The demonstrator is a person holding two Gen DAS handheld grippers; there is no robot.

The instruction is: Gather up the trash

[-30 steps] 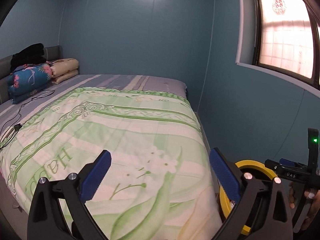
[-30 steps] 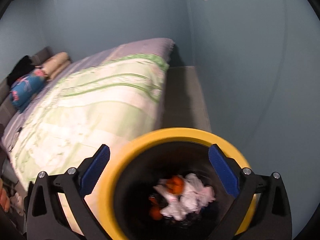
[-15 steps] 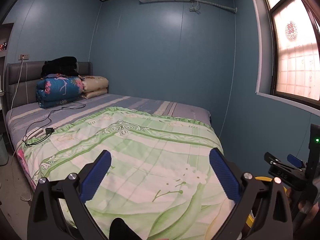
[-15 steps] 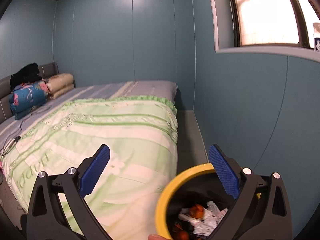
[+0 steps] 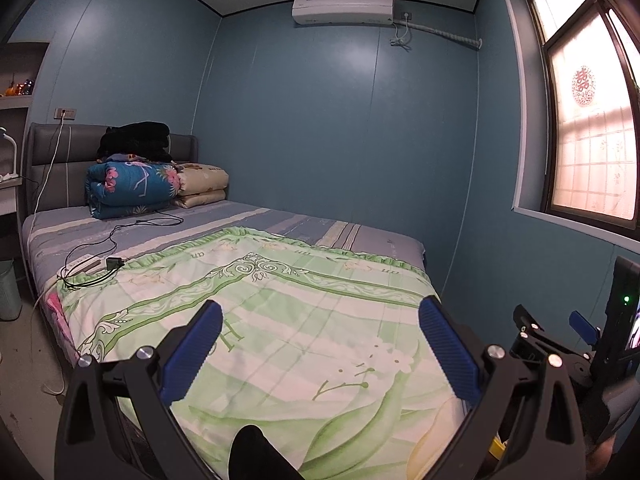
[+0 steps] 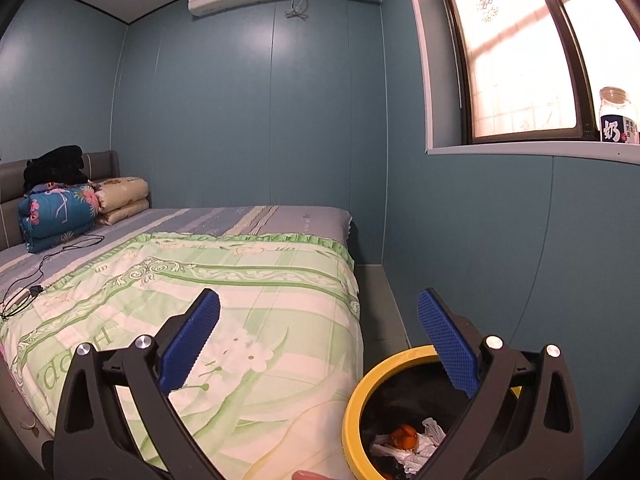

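Blue-walled bedroom, lit from a window (image 6: 516,52) on the right, with an air conditioner (image 5: 342,7) mounted high on the far wall. Most of the floor area is taken by a bed (image 5: 248,216) carrying a green floral quilt (image 5: 288,320) spread flat over its near half; no litter is visible on the quilt in either view. Folded bedding (image 5: 132,188) is stacked at the far left against the headboard, evidently stored out of the way, and a charger cable (image 5: 116,240) trails across the sheet near it. At the near right, in the gap between bed and wall, stands a yellow-rimmed bin (image 6: 360,392); crumpled white paper and orange scraps (image 6: 408,440) lie in its bottom, so the trash is in the bin. A jar (image 6: 616,120) stands on the window sill at far right. The left gripper (image 5: 320,348) is held level over the foot of the bed, jaws wide apart and holding nothing. The right gripper (image 6: 320,344) is likewise spread wide and unloaded, positioned above the bin's near edge, consistent with a drop just completed. A small pale item on the floor at near left may be litter, but it is too small to confirm. Judgement: collection appears largely complete; a sweep of the floor remains advisable.
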